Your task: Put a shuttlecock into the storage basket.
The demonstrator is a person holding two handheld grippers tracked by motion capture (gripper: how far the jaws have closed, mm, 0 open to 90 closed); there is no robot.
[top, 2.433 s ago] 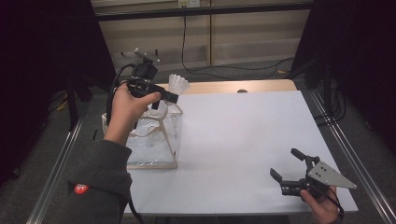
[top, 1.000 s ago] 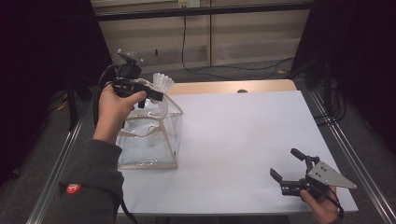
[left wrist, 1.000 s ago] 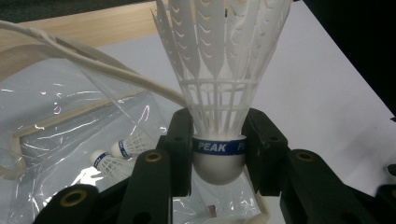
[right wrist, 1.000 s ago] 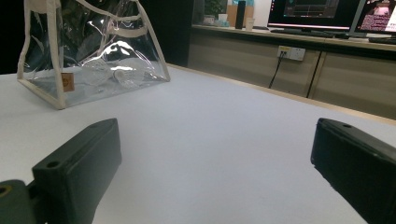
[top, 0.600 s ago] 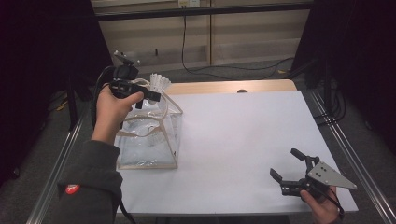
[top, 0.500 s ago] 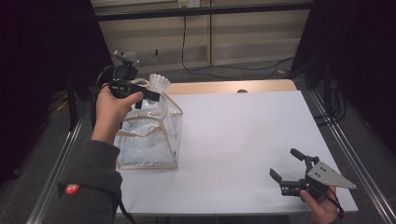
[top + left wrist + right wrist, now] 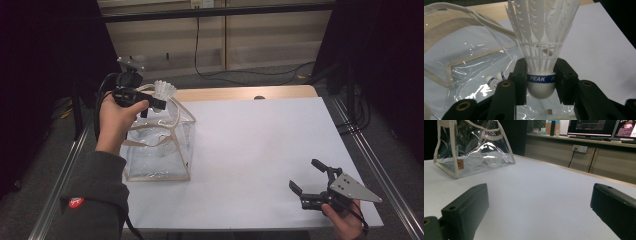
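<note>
One clear bag (image 7: 159, 150) stands at the desk's (image 7: 260, 150) left, holding two shuttlecocks (image 7: 496, 78). Above it, the left hand-held gripper (image 7: 150, 102) clamps a third shuttlecock (image 7: 541, 50). The right hand-held gripper (image 7: 312, 182) rests with jaws apart, holding nothing.

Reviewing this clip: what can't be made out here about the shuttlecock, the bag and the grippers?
- White feathered shuttlecock: feather tips cut off by top edge, left gripper view; band lettering partly hidden by a jaw.
- Clear plastic bag: shuttlecock count inside unclear, glare.
- Small tan label: too small to read, right gripper view.
</note>
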